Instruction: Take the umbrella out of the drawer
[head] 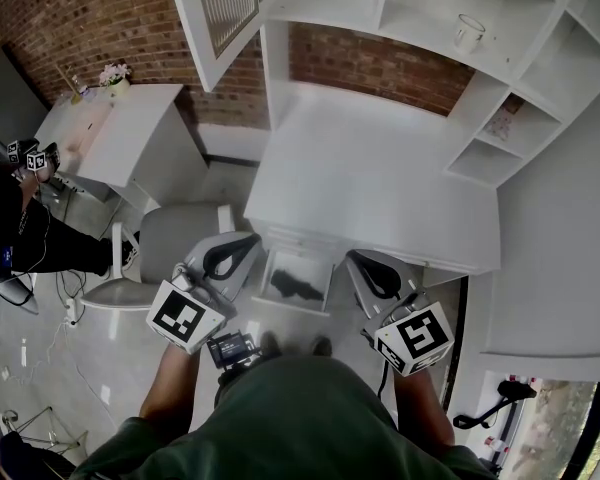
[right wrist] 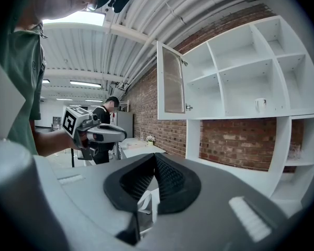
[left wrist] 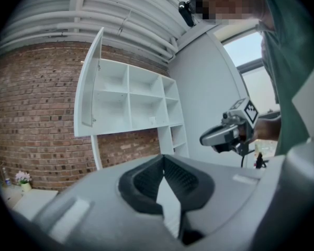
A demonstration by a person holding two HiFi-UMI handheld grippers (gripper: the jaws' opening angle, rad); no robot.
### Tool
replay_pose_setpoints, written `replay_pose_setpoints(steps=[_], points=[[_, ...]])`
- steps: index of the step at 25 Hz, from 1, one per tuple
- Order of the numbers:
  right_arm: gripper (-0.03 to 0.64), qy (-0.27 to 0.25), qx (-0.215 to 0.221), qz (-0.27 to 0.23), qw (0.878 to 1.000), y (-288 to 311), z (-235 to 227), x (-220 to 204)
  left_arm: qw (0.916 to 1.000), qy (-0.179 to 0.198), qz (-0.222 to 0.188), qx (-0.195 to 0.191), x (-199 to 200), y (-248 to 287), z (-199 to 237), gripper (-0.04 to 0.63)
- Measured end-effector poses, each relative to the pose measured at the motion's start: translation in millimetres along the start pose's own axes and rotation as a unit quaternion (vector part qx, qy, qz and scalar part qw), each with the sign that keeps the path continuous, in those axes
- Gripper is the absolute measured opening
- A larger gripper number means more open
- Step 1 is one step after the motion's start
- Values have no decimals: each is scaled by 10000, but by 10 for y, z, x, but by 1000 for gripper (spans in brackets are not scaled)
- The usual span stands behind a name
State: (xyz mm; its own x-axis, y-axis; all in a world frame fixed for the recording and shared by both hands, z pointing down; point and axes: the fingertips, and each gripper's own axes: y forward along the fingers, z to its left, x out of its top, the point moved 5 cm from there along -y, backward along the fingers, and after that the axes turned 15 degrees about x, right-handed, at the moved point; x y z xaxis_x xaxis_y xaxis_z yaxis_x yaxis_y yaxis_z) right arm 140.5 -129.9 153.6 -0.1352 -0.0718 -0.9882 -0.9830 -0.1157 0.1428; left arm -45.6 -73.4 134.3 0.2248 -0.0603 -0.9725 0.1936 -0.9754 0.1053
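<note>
A dark folded umbrella (head: 292, 286) lies in the open drawer (head: 294, 307) at the front of the white desk (head: 370, 178), seen in the head view. My left gripper (head: 248, 244) hovers just left of the drawer, its jaws shut and empty. Just right of the drawer, my right gripper (head: 356, 258) is likewise shut on nothing. Both point toward the desk, apart from the umbrella. In the left gripper view the closed left gripper (left wrist: 163, 162) faces the shelves, with the right gripper (left wrist: 215, 137) off to the side. In the right gripper view, the right gripper (right wrist: 156, 160) is closed and the left gripper (right wrist: 115, 135) shows.
A white chair (head: 170, 236) stands left of the desk. A cupboard door (head: 220, 13) hangs open above, beside open shelves holding a mug (head: 468, 30). A side table with flowers (head: 115, 73) is at far left, next to another person (head: 10, 223).
</note>
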Motion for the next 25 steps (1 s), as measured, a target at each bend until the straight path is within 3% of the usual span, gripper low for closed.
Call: replay_pose_setpoints(steps=[7,12,17,25], points=[[8,39,37,59,10000,8,-39,-36,10000,59,62,-22,-45,45,2,2],[8,206,102,262,9994,61,-79,-191,9994,-42,325,-68,-214,109,11,2],[8,406,179,550,9975,235,-170,-499,9975,-101,679,-193,-569,243,43,2],[8,762,309,1091,9906,552,-294,-1229,9909,129,1190,-622,-1337,465,-19,2]])
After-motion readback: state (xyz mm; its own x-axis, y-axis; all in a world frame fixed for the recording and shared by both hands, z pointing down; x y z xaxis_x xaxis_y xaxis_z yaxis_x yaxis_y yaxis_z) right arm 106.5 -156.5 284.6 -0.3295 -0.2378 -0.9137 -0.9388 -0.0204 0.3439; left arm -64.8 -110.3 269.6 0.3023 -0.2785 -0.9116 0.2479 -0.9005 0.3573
